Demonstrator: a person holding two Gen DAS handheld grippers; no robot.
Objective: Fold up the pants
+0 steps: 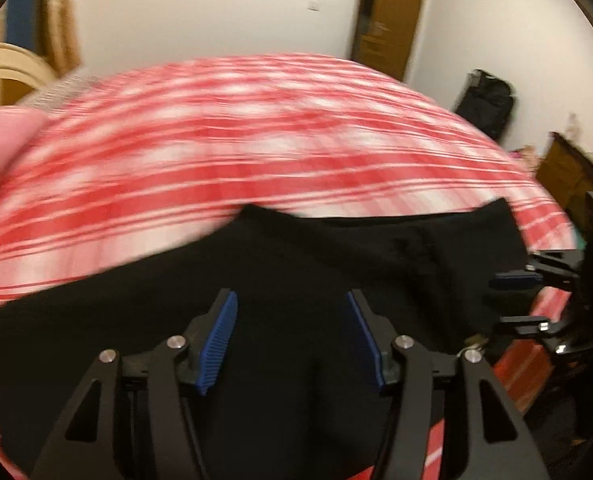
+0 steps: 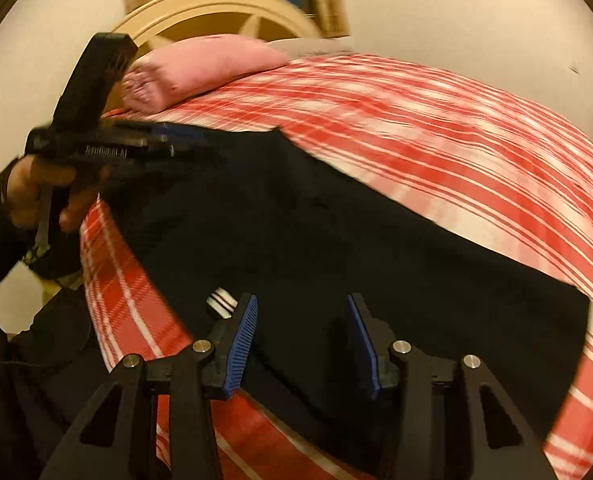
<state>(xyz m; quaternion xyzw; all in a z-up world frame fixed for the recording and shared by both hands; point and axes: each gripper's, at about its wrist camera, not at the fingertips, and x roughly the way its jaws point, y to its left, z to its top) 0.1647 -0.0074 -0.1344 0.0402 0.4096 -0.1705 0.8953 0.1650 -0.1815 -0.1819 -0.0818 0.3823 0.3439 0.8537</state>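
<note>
Plaid bed [image 2: 436,140]: pants [image 2: 296,232] beneath open right gripper [image 2: 300,308]

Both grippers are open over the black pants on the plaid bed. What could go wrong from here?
1. The black fabric pants lie near the edge of the red-and-white plaid bedcover; a careless pull might drag them off.
2. Both the left gripper and right gripper are open, holding nothing; closing now may pinch one layer only, or the bedcover too.
3. Both views are motion-blurred, so seams and edges are hard to judge; the fold could end up crooked.
</note>
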